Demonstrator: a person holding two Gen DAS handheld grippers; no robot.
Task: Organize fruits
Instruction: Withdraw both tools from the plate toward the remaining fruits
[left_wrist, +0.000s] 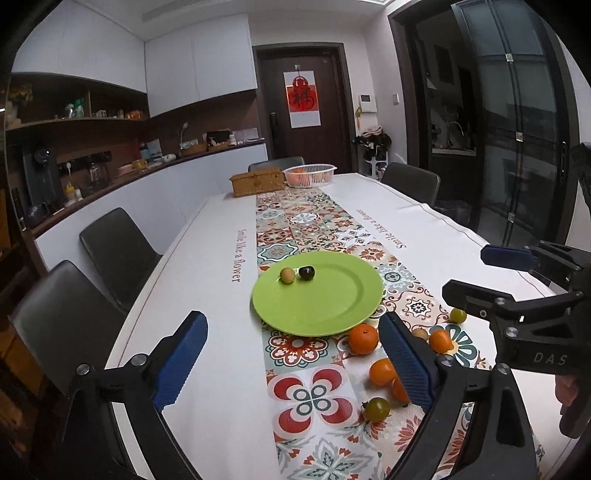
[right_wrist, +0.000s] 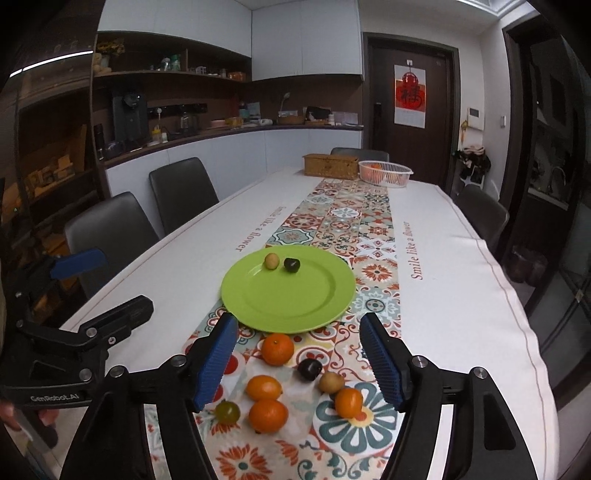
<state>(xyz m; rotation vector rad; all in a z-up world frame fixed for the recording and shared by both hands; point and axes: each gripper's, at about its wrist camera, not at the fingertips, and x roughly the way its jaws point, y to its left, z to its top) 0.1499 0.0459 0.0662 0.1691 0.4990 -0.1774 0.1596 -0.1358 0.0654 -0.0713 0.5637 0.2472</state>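
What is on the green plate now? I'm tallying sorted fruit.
The green plate holds two small fruits at its far side: a tan one and a dark one. Nothing hides its surface.

We see a round green plate (right_wrist: 288, 295) lying flat on the patterned runner of the desk (right_wrist: 461, 295), holding two small fruits at its far side: a tan round one (right_wrist: 271, 261) and a dark, near-black one (right_wrist: 291, 265), just beside each other. In front of the plate, loose on the runner, we count a mandarin (right_wrist: 277, 349) near the rim, a dark plum-like fruit (right_wrist: 309, 369), a tan fruit (right_wrist: 331, 382) touching a small orange one (right_wrist: 348, 402), two more orange fruits (right_wrist: 263, 387) (right_wrist: 268, 415) close together, and a greenish-brown tomato-like fruit (right_wrist: 227, 411). In the left wrist view, one more small greenish fruit (left_wrist: 458, 315) sits apart on the right.
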